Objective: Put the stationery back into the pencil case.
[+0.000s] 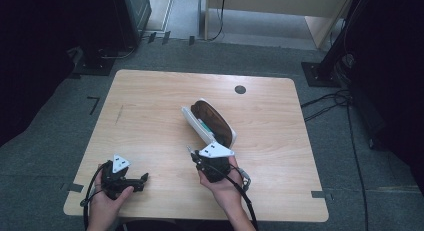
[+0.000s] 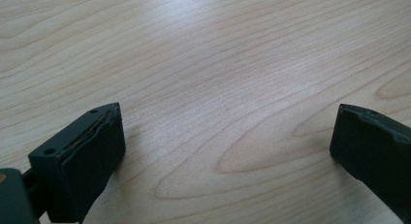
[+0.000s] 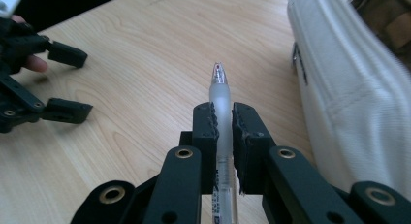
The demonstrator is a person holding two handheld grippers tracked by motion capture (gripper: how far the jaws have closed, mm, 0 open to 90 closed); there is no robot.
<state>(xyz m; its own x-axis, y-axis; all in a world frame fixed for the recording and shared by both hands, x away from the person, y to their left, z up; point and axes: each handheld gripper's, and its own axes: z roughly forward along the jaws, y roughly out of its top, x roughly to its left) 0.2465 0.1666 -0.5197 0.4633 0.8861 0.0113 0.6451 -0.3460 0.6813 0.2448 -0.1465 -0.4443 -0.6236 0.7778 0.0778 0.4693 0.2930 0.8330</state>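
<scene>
Both tongs sit at the near edge of the pale wooden table (image 1: 150,106), and we start with our right gripper (image 3: 223,124): its two black jaws are pressed tight on a translucent plastic pen with a red-marked tip (image 3: 220,95). The pen runs up between the pads and sticks out past them towards twelve o'clock in the right gripper view; its lower end is cut off by the bottom of that picture, and any print on the barrel is too small for us to read. From above, this right gripper (image 1: 196,156) sits at about five o'clock from the table's middle, and the pen is barely a thin sliver at its tip.

Our left gripper (image 1: 145,178) rests at about seven o'clock, near the front edge, well apart from the right one. In its own view the jaws stand wide apart with only bare wood grain between them; the right-hand jaw is cut off by the picture's edge.

Farther off, just beyond the right gripper, lies a white fabric pencil case with a dark brown open inside (image 1: 210,123), angled across the table's middle. What it holds is hard to make out: we see something greenish, no more. Beyond it, at about one o'clock near the far edge, is a small dark round grommet (image 1: 240,89).
</scene>
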